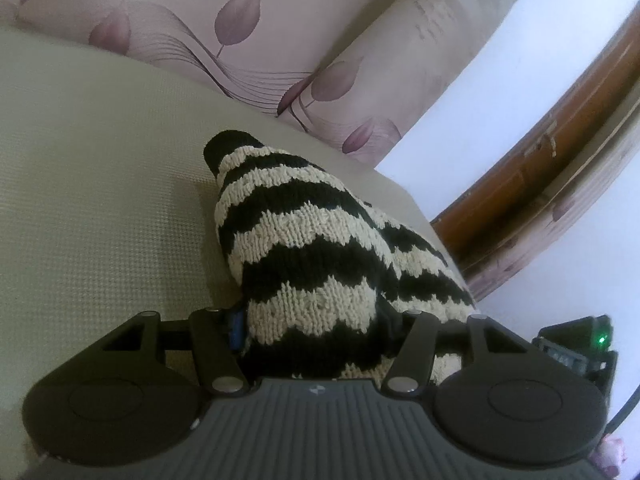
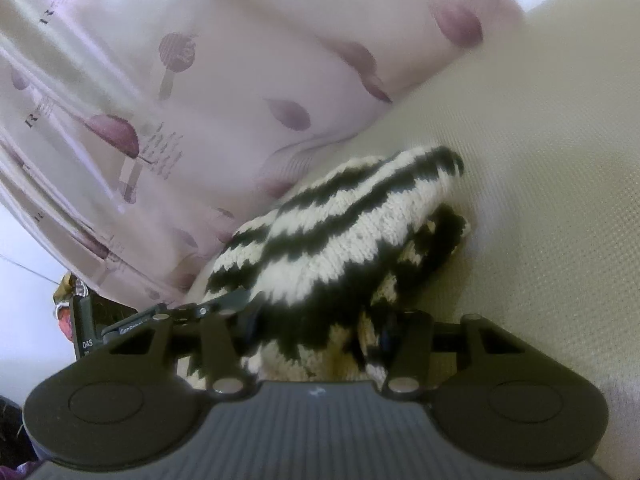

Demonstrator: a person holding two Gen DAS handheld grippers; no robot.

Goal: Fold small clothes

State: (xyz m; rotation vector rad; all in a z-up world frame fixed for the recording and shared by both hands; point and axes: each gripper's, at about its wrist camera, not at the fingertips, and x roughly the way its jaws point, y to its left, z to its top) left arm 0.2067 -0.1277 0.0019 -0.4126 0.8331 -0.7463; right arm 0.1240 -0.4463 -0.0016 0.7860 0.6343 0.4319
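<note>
A small black and cream zigzag knit garment [image 1: 320,248] is held up over a pale textured cushion [image 1: 100,200]. My left gripper [image 1: 320,336] is shut on its near edge; the fingertips are hidden under the knit. In the right wrist view the same knit garment [image 2: 332,240] drapes over my right gripper [image 2: 316,336], which is shut on it, with its fingertips hidden in the folds. The left gripper's body [image 2: 120,320] shows at the left of the right wrist view, close beside the right one.
A pink leaf-print fabric [image 1: 280,40] lies behind the cushion. A brown wooden frame [image 1: 560,168] curves at the right. In the right wrist view the leaf-print fabric [image 2: 200,100] fills the left and the cushion [image 2: 540,200] the right.
</note>
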